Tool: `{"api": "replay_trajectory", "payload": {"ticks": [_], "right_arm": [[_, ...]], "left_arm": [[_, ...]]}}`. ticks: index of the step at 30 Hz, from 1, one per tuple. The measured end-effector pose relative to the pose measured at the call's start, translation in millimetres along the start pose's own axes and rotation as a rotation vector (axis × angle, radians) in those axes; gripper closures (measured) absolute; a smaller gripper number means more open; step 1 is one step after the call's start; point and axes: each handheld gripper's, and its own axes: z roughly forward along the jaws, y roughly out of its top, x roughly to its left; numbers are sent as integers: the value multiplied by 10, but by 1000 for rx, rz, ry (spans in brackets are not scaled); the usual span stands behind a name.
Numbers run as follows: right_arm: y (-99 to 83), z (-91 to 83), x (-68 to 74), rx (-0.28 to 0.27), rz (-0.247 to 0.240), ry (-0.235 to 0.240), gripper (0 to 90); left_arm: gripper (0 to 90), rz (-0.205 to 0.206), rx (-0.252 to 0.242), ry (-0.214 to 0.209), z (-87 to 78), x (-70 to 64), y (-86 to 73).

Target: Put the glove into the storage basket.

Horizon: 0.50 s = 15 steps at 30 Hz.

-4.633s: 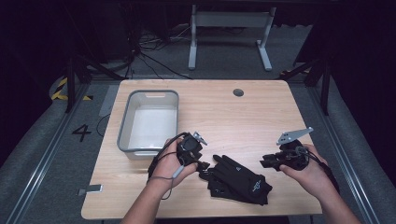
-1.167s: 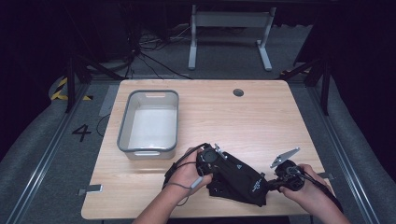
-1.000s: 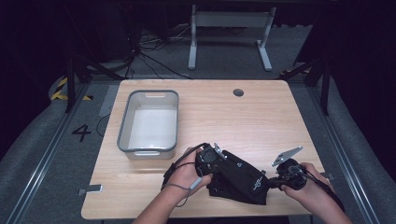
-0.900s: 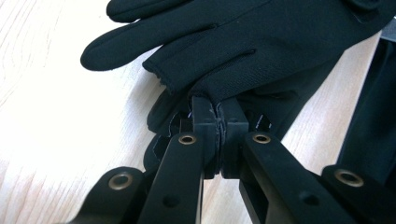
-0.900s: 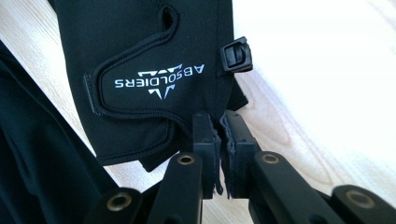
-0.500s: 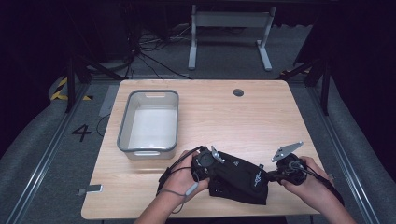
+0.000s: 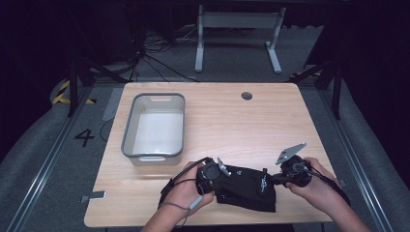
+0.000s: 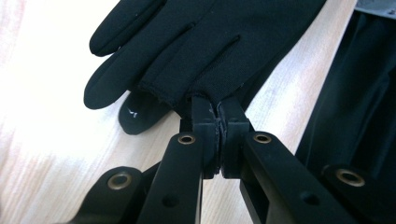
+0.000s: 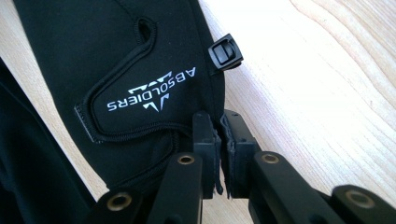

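A pair of black gloves (image 7: 246, 186) lies near the front edge of the wooden table (image 7: 232, 116). In the left gripper view, my left gripper (image 8: 217, 106) is shut on the fabric of one glove (image 8: 205, 42) at the finger end, its fingers spread over the wood. My right gripper (image 9: 219, 125) is shut on the cuff edge of the glove (image 9: 116, 56), beside a white ABSOLDIERS logo (image 9: 152, 91) and a small black clip (image 9: 225, 52). From above, the left gripper (image 7: 220, 178) and right gripper (image 7: 276, 180) hold opposite ends of the gloves.
A grey plastic bin (image 7: 155, 125) with a white inside stands on the left half of the table, just behind the left hand. A round cable hole (image 7: 247, 95) sits near the far edge. More black fabric (image 8: 359, 116) lies to the right of the left gripper's jaws.
Both grippers have moved in from either side of the gloves and closed on them. Over the last second the gloves have been drawn out flatter between the two hands.
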Motion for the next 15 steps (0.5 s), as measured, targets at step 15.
{"api": "replay_trajectory", "payload": {"ticks": [15], "right_arm": [[-28,113,-57,24,19,14,851]], "left_arm": [[855,13,84,-75,179,16,9]]}}
